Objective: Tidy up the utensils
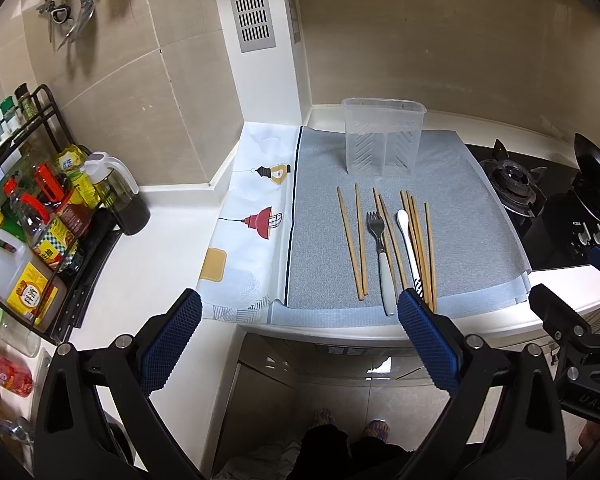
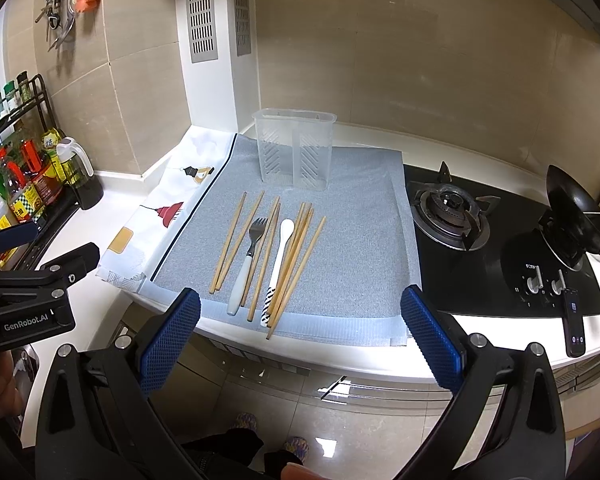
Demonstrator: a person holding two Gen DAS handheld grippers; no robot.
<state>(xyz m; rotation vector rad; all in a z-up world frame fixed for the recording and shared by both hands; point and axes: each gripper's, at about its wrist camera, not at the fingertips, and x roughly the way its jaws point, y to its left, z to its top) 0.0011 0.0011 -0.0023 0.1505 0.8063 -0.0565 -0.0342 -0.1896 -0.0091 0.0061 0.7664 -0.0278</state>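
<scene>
Utensils: chopsticks (image 2: 236, 240), fork (image 2: 248, 258), spoon (image 2: 278, 264) lie loose on grey mat (image 2: 360, 248), fronting clear divided holder (image 2: 294, 148). Left tongs (image 1: 299, 307), right tongs (image 2: 300, 304) spread, empty, off desk (image 2: 380, 360) edge, likely ready to sort.

Ahead of both tongs, a grey mat (image 2: 352, 240) of matt, woven-looking cloth covers a glossy white counter (image 2: 380, 364). On it lie pale, matt wooden chopsticks (image 2: 228, 240), a fork (image 2: 256, 232) with a dull metal head and smooth white handle, and a glossy white spoon (image 2: 282, 248). Beyond them stands a clear, ribbed plastic holder (image 2: 294, 152). The tongs' pads (image 2: 168, 340) are blue, rough, knobbled rubber.
</scene>
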